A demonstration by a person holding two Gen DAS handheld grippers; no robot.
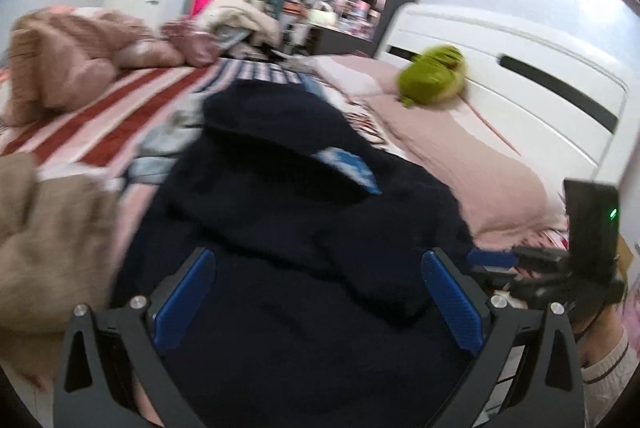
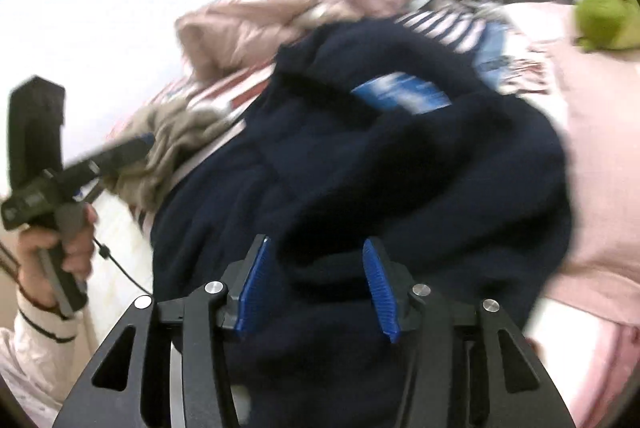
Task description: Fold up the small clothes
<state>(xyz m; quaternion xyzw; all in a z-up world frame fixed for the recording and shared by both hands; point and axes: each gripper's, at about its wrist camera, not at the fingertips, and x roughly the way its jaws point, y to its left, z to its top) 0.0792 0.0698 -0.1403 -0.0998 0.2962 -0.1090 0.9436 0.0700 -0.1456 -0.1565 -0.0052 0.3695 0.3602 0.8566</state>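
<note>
We're mid-fold on the navy garment (image 1: 304, 211), which lies bunched on the bed (image 1: 460, 147) w/ a blue-and-white label (image 1: 348, 167) showing. The left gripper (image 1: 320, 268) has its fingers spread wide over the near edge, holding nothing. The right gripper (image 2: 316, 264) has its fingers part open around a dark fold, pads not pressing as far as we can tell. Next, we think: regrip an edge on each side, flatten, fold over.

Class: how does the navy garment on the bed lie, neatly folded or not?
Not folded: the navy garment lies bunched in uneven humps, blue label exposed.
</note>
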